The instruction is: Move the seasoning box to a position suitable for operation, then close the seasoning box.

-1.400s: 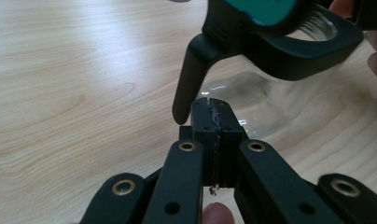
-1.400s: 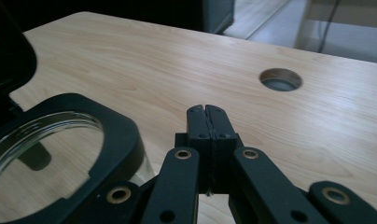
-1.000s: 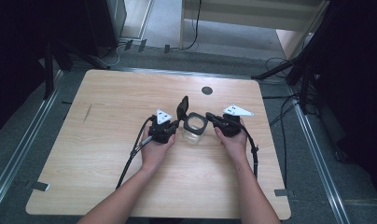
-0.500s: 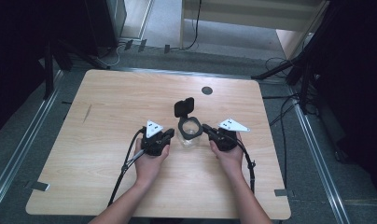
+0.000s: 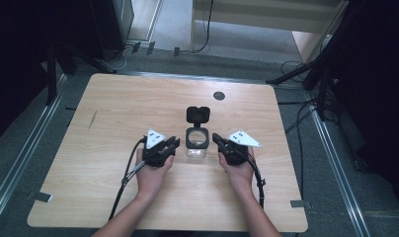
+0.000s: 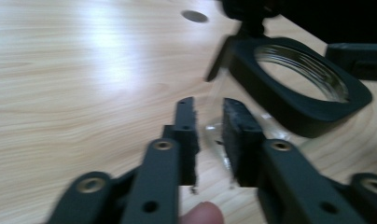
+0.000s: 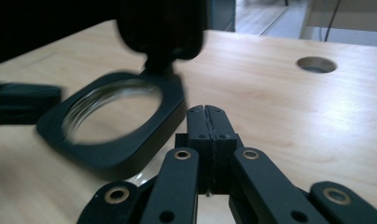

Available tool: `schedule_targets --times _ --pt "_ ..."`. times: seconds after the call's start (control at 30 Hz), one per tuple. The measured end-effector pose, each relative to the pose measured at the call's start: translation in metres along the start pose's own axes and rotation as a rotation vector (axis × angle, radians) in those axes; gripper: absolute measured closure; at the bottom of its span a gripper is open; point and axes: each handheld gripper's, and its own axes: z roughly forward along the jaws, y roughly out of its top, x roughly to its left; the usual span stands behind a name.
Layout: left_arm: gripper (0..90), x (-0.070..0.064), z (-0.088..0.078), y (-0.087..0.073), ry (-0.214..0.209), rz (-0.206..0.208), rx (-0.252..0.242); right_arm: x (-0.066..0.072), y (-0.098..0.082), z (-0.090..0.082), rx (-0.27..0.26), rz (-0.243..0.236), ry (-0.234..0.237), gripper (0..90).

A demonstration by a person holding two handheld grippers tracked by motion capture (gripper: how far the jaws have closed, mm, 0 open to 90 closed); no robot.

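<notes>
A clear jar (image 5: 197,148) with a black square collar (image 6: 289,107) stands at the table's middle, its black flip lid (image 5: 198,114) swung open and upright behind the mouth. My left gripper (image 5: 174,143) rests just left of the jar, apart from it, jaws a narrow gap apart (image 6: 209,135) with nothing between them. My right gripper (image 5: 216,138) lies just right of the jar. Its jaws (image 7: 206,109) are pressed together and empty, beside the collar (image 7: 168,112) and below the lid (image 7: 163,28).
The wooden table (image 5: 118,108) has a round cable hole (image 5: 219,96) behind the jar. Cables trail from both grippers toward the front edge. Metal rails run along the floor on both sides, and dark stands flank the table.
Both grippers have drawn back from the jar toward the person and slightly apart. The lid, gripped and tilted a second ago, now stands fully open on its own.
</notes>
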Motion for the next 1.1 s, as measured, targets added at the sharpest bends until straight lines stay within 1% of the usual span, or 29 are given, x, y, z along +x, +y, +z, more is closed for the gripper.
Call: schedule_targets --times 0.03,0.07,0.1,0.13,0.17,0.2,0.23,0.27,0.3,0.33,0.37,0.4,0.47,0.5,0.57,0.63,0.73,0.8,0.87,0.97,1.0,1.1 --pt "64.0 0.013 -0.009 -0.003 0.016 -0.018 -0.009 -0.002 0.002 0.001 -0.004 0.008 -0.007 90.0" --pt "57.7 0.023 -0.015 -0.005 0.025 -0.028 -0.013 -0.006 0.007 0.002 -0.003 0.009 -0.008 90.0" --pt "53.1 0.039 -0.027 -0.009 0.042 -0.05 -0.024 -0.008 0.01 0.004 -0.003 0.013 -0.007 90.0" --pt "48.1 0.049 -0.035 -0.012 0.045 -0.056 -0.026 -0.011 0.014 0.005 -0.006 0.012 -0.012 90.0" --pt "45.8 0.067 -0.049 -0.018 0.062 -0.065 -0.029 -0.012 0.017 0.006 -0.003 0.011 -0.013 90.0" --pt "40.1 0.08 -0.06 -0.022 0.085 -0.066 -0.026 -0.015 0.022 0.008 -0.004 0.015 -0.008 90.0" --pt "37.6 0.092 -0.072 -0.028 0.099 -0.073 -0.036 -0.016 0.026 0.01 -0.009 0.012 -0.012 90.0" --pt "35.2 0.104 -0.085 -0.033 0.104 -0.098 -0.036 -0.018 0.029 0.012 -0.01 0.012 -0.016 90.0" --pt "32.1 0.115 -0.098 -0.036 0.097 -0.115 -0.042 -0.019 0.032 0.014 -0.015 0.017 -0.019 90.0" --pt "30.3 0.124 -0.11 -0.039 0.121 -0.11 -0.044 -0.02 0.036 0.016 -0.019 0.027 -0.025 90.0" --pt "29.7 0.131 -0.121 -0.041 0.16 -0.093 -0.048 -0.022 0.039 0.018 -0.022 0.034 -0.029 90.0" --pt "29.0 0.138 -0.131 -0.044 0.185 -0.08 -0.05 -0.023 0.042 0.02 -0.027 0.039 -0.029 90.0" --pt "23.4 0.149 -0.148 -0.049 0.208 -0.07 -0.044 -0.025 0.049 0.023 -0.034 0.053 -0.036 90.0" --pt "21.5 0.154 -0.154 -0.052 0.206 -0.066 -0.04 -0.026 0.053 0.025 -0.038 0.057 -0.035 90.0" --pt "17.3 0.157 -0.164 -0.057 0.21 -0.065 -0.043 -0.027 0.06 0.028 -0.043 0.059 -0.028 90.0" --pt "17.3 0.155 -0.169 -0.06 0.215 -0.03 -0.042 -0.025 0.066 0.032 -0.037 0.051 -0.016 90.0" --pt "17.1 0.15 -0.165 -0.061 0.211 -0.004 -0.037 -0.022 0.074 0.038 -0.027 0.042 -0.014 90.0" --pt "17.5 0.148 -0.162 -0.061 0.227 0.006 -0.033 -0.022 0.08 0.042 -0.041 0.059 -0.008 90.0" --pt "17.8 0.148 -0.161 -0.061 0.235 0.008 -0.026 -0.024 0.088 0.044 -0.054 0.069 -0.006 90.0" --pt "17.8 0.149 -0.161 -0.061 0.222 -0.002 -0.023 -0.027 0.097 0.044 -0.072 0.073 0.024 90.0" --pt "17.9 0.15 -0.161 -0.061 0.221 -0.007 -0.022 -0.026 0.1 0.044 -0.073 0.077 0.042 90.0" --pt "18.0 0.15 -0.161 -0.061 0.212 -0.013 -0.023 -0.021 0.1 0.04 -0.049 0.039 0.088 90.0"
